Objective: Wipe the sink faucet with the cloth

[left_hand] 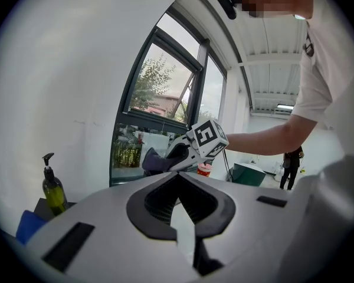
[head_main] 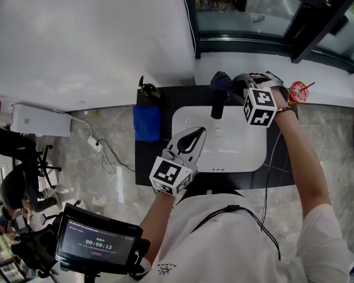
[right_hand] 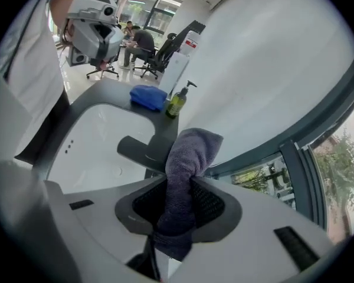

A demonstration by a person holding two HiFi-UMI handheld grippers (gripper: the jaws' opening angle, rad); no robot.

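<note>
- Purple-grey terry cloth (right_hand: pixel 187 170) is sticking up out of the right gripper (right_hand: pixel 178 200), whose jaws are clamping its lower half between their ribbed black pads.
- The cloth's free end is bulging past the fingertips in a rounded fold, and a short tail is hanging out behind the pads toward the camera.
- That rounded fold is lying against the back end of the black faucet (right_hand: pixel 143 149), covering the part where the spout meets its base; the spout itself is reaching out to the left of the cloth, over the basin.
- In the head view the same bundle is sitting at the far end of the faucet, close to the window ledge, with the right gripper coming in from the right and pointing steeply down.
- The white sink (head_main: pixel 242 152) is lying set into a dark counter (head_main: pixel 143 173), directly below the faucet.
- The left gripper (head_main: pixel 193 140) is hovering over the near left part of the basin, well apart from the faucet; its jaws are meeting at the tips and carrying nothing.
- A blue folded cloth (head_main: pixel 146 122) is resting on the counter left of the sink, with a green soap bottle (right_hand: pixel 177 102) standing just beyond it.
- A red cup (head_main: pixel 298 92) is standing on the ledge right of the right gripper.
</note>
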